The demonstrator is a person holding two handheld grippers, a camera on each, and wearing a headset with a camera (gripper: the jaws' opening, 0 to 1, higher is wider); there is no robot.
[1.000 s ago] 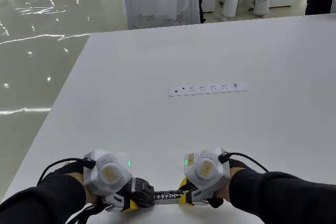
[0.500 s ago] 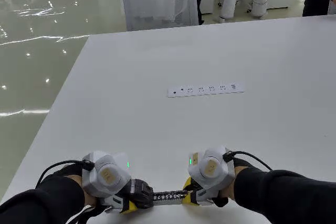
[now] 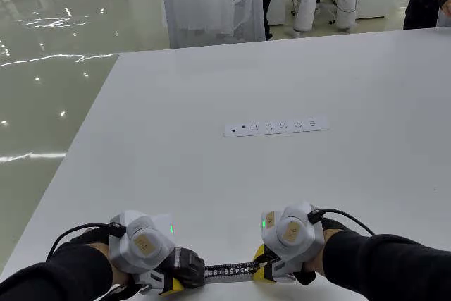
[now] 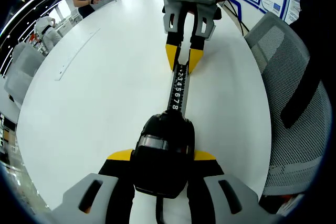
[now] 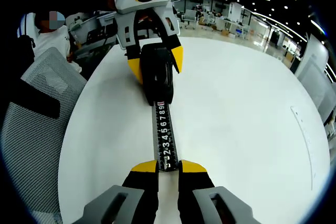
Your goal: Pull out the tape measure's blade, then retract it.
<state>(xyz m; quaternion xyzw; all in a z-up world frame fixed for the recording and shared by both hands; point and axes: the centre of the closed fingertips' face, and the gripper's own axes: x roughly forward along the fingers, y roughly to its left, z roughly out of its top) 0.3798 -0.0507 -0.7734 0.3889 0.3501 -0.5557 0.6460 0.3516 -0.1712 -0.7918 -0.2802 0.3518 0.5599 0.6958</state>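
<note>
Head view from above; gripper views head-on along shared blade (image 4: 177,90)

A power strip (image 3: 276,127) lies on the white table (image 3: 162,153)

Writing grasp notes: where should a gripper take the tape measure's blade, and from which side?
Grip the blade at its free end, head-on along its length, opposite the case: the narrow strip runs straight out. The right gripper holds it so.

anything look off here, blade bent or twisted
Nothing stands out. The left gripper grips the tape measure case squarely, and the blade runs straight and untwisted to the right gripper, which pinches its end. The power strip lies flat on the table.
</note>
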